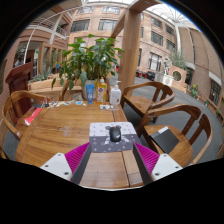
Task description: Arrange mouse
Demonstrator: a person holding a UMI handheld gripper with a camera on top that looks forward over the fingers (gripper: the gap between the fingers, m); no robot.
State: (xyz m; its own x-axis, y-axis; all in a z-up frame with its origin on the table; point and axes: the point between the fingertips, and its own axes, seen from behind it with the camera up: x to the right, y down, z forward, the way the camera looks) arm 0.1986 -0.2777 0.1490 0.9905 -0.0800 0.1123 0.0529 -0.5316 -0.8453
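1. At the far left, I see a dark wooden chair (17, 78) standing beyond the left edge of the wooden bench (60, 130).
2. A reddish flat item (33, 115) lies on the bench near its left edge; I cannot tell what it is.
3. A leafy green potted plant (88, 58) stands at the far edge of the bench, roughly mid-width.
4. In front of the plant, near that far edge, stand a blue bottle (90, 91), a small bottle with a pale label (103, 93) and a white container (115, 95), close together in a row.
5. My gripper (111, 157) reaches in over the near edge of the bench. Its fingers are spread wide apart, clamping nothing. The left pad (77, 155) and the right pad (146, 156) are magenta.
6. A grey patterned mouse mat (112, 136) lies on the bench just ahead of the fingers, centred between them.
7. The dark mouse (115, 133) sits on the mat, towards its far half, just ahead of the fingertips and touching neither finger.
8. To the right, a wooden armchair (150, 98) stands by the far right corner of the bench, and a second wooden chair (187, 138) stands beside the right edge, nearer to me.
9. Behind everything rise a thick wooden post (131, 45) and a building with windows (155, 35).
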